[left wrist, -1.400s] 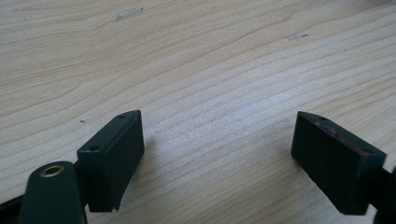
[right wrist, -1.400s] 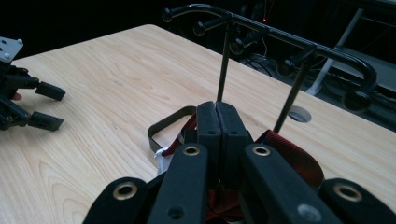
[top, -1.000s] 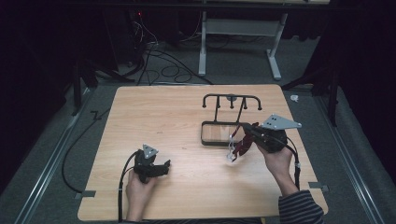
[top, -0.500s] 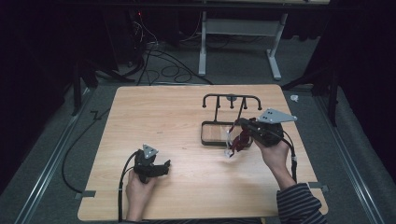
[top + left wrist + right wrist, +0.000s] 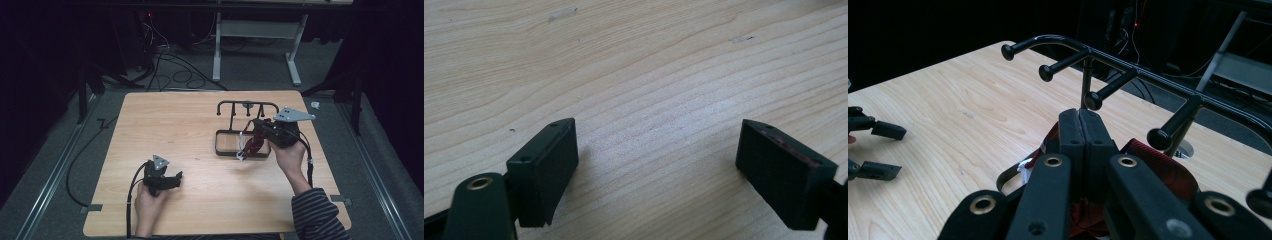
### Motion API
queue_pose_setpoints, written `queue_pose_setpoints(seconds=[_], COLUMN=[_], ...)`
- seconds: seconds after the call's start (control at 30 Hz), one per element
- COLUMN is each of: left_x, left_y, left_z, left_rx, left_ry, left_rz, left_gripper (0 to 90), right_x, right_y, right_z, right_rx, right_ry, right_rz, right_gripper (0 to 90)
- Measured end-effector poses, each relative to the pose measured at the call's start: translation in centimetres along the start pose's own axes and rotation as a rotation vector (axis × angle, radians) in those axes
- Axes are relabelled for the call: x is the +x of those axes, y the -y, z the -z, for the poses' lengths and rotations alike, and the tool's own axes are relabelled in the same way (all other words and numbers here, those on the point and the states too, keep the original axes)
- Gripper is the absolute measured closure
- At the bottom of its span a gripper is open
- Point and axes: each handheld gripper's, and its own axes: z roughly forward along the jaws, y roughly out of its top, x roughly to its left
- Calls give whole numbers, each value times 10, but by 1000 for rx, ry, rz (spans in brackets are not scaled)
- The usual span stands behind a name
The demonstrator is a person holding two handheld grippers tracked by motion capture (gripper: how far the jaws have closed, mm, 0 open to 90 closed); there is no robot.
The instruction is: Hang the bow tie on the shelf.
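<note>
Since a second ago the right gripper (image 5: 250, 146) has carried its red strap (image 5: 253, 144) away from the person and toward the rack (image 5: 248, 106), so that it now hangs over the rack's base tray (image 5: 219, 145) rather than over bare table beside it. The left gripper (image 5: 176, 179) has not shifted.

Nearest the person, the left gripper rests low over the table (image 5: 165, 120), its jaws standing wide apart with only wood grain between them. Farther out, the right gripper's pads (image 5: 1080, 131) are pressed flat together, and the red strap bulges out on both sides below them, so they appear to pinch a thin part of it; a small white tag (image 5: 241, 155) dangles from its lower end. Beyond that stand the rack's pegs (image 5: 1094, 99), each tipped with a knob.

The step seems to be hanging the strap on a peg. To do it well, I would lift the loop clear above the knob, let it open under its own weight, then come down over the peg before loosening the pinch. Approach slowly: the rack looks light and could tip if snagged.
</note>
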Motion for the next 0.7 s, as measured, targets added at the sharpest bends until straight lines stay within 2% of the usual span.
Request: queue_pose_setpoints(seconds=[0.5, 0.63, 0.7], left_x=[0, 0, 0], left_y=[0, 0, 0], left_z=[0, 0, 0], left_rx=[0, 0, 0], left_ry=[0, 0, 0], left_rz=[0, 0, 0], left_gripper=[175, 175, 175], right_x=[-4, -9, -9], right_y=[-15, -17, -19], right_z=[-4, -7, -9], right_rx=[-3, -4, 0], right_ry=[33, 29, 34], right_rz=[-13, -45, -42], right_gripper=[900, 900, 900])
